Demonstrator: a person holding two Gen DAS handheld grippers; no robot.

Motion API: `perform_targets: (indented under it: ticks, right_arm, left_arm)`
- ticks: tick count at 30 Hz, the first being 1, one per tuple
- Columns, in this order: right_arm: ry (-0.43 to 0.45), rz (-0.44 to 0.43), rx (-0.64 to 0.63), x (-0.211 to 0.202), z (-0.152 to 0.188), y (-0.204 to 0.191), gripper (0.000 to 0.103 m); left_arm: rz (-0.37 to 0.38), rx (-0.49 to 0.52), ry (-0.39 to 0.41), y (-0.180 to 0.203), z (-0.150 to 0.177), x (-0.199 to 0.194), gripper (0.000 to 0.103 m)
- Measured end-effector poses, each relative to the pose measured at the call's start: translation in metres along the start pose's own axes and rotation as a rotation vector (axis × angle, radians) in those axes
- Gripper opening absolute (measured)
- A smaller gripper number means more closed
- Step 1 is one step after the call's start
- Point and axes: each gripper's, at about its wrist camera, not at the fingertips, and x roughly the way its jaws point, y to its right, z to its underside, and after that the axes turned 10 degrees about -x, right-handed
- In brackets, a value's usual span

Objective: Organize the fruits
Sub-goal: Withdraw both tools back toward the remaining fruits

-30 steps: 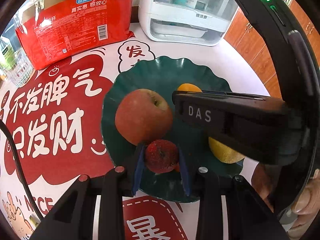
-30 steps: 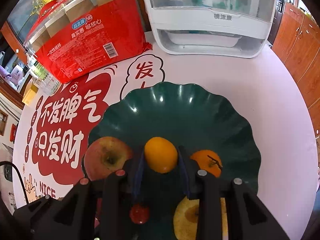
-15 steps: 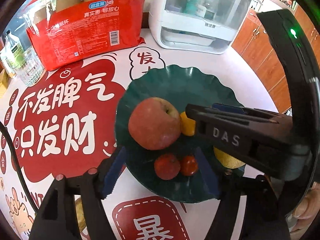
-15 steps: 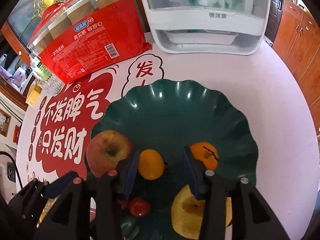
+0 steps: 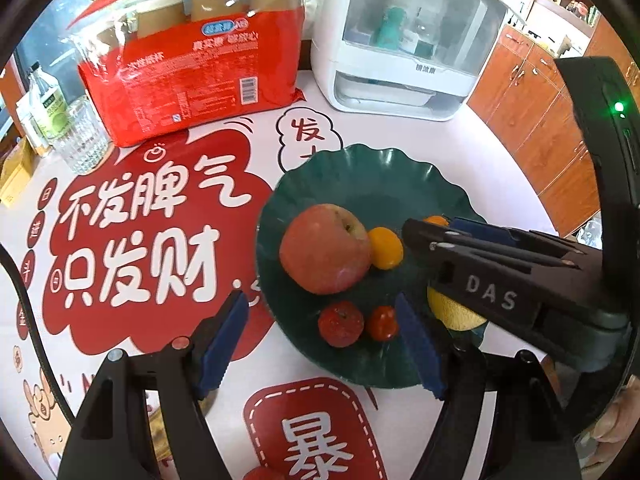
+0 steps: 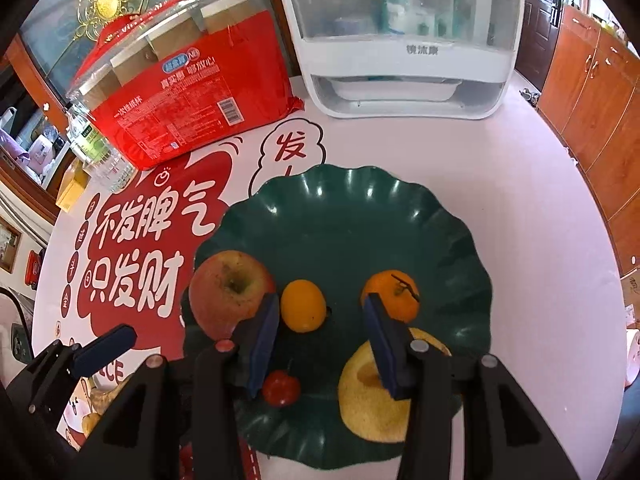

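Both hand-held grippers have let go and pulled back – left hand-held gripper and right hand-held gripper gape empty. On the tabletop, green plate holds apple, yellow pear, orange, small yellow fruit – red berry, cherry tomato at front.

In the left wrist view, the black right claw covers most of the small orange tangerine and the upper part of the pale yellow pear on the scalloped dark green plate. A round red fruit is cut off by the near edge. In the right wrist view, a yellowish object near the left is half hidden behind the black left claw; what it is cannot be told. Small print on the red plastic-wrapped pack of paper cups is unreadable.
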Motion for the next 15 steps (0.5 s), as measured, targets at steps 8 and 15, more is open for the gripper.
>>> perform_targets:
  ticks: [8,15]
  right_arm:
    - [0.038,0.01,-0.001,-0.034,0.008,-0.007,0.045]
    - [0.069,0.007,-0.017,-0.068,0.025,-0.02,0.045]
  left_arm:
    - [-0.009,-0.025,0.042,-0.017,0.007,-0.04,0.074]
    - [-0.023,-0.051,0.094,-0.035,0.02,-0.086,0.075]
